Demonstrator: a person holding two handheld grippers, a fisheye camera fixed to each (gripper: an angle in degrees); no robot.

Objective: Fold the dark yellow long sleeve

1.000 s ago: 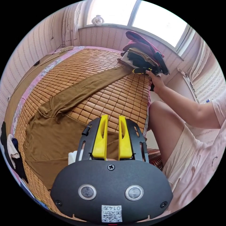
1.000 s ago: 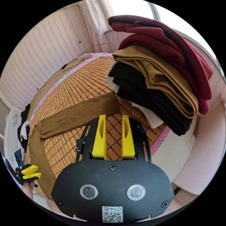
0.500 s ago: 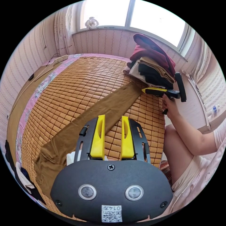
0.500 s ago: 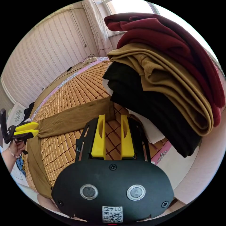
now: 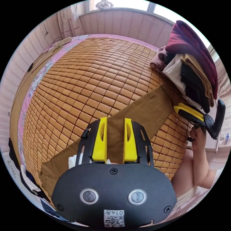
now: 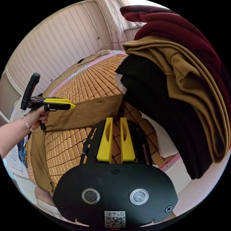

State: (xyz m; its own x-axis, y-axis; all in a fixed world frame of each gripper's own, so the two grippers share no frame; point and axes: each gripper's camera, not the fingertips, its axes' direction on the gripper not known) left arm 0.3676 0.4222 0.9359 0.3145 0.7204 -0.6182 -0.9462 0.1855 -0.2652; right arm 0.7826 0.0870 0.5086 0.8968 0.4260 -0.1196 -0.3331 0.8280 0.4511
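Both grippers have closed in on the sleeve (image 5: 144, 113) lying on the bed mat (image 5: 84, 79): left gripper (image 5: 115, 137) released above it, right gripper (image 6: 116, 137) nearly clenched, empty, before the cuff. A careless grab could topple the pile (image 6: 182, 79) beside.

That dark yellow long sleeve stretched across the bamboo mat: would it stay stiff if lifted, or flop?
The dark yellow long sleeve probably flops: it lies flat, following the tiled bamboo mat. It looks thin, so likely light. Its end by the stacked folded clothes might drag.
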